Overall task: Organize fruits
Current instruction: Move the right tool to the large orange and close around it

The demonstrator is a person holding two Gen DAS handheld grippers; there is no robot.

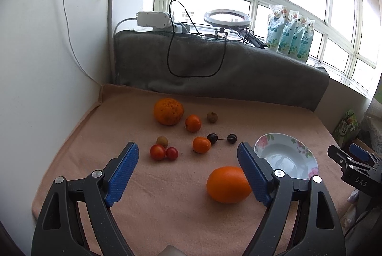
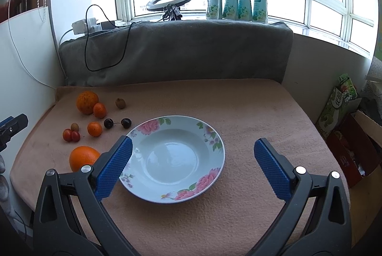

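Nothing sorted yet: plate [image 2: 216, 136] empty, fruit all left on the cloth [image 2: 250, 103], left gripper [image 1: 188, 167] and right gripper [image 2: 192, 160] both spread wide, holding nothing.

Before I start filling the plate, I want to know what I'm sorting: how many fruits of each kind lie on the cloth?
Large oranges: 2
Small tangerines: 2
Cherry tomatoes: 2
Dark cherries: 2
Small brown fruits: 2
Total: 10
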